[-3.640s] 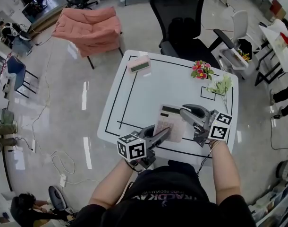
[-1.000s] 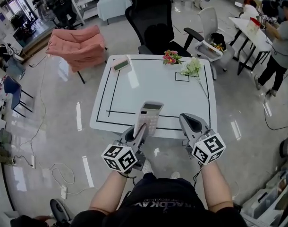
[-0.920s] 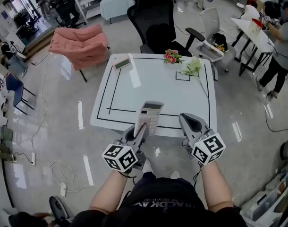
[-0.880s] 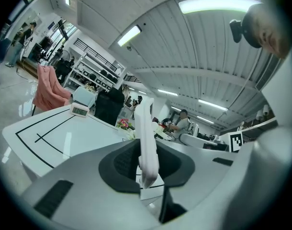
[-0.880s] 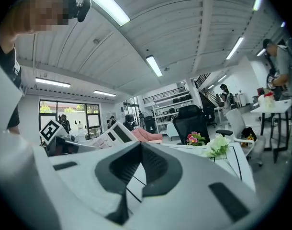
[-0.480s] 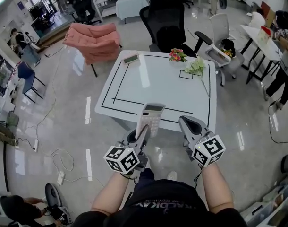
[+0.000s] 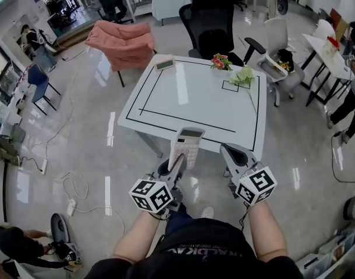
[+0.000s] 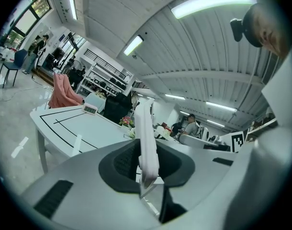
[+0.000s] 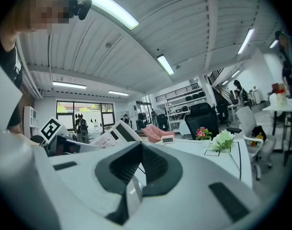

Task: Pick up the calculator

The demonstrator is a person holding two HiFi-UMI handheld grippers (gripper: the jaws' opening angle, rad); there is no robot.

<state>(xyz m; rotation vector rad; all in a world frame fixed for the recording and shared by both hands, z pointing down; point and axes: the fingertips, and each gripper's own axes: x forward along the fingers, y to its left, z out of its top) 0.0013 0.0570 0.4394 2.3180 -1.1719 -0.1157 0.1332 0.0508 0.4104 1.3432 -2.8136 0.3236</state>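
Note:
A white calculator with a dark display stands off the table, held by its near edge in my left gripper, which is shut on it. In the left gripper view the calculator shows edge-on between the jaws. My right gripper is shut with nothing in it, to the right of the calculator and apart from it. From the right gripper view the calculator appears at the left, keys facing up. Both grippers hang in front of the white table, over the floor.
On the table's far side lie a small pink-framed calculator, a red flower bunch and white flowers. A black office chair stands behind the table, a pink armchair at the far left, cables on the floor.
Both grippers and the held calculator have drawn back from the table towards me; the table now lies farther ahead. The jaws have stayed as they were.

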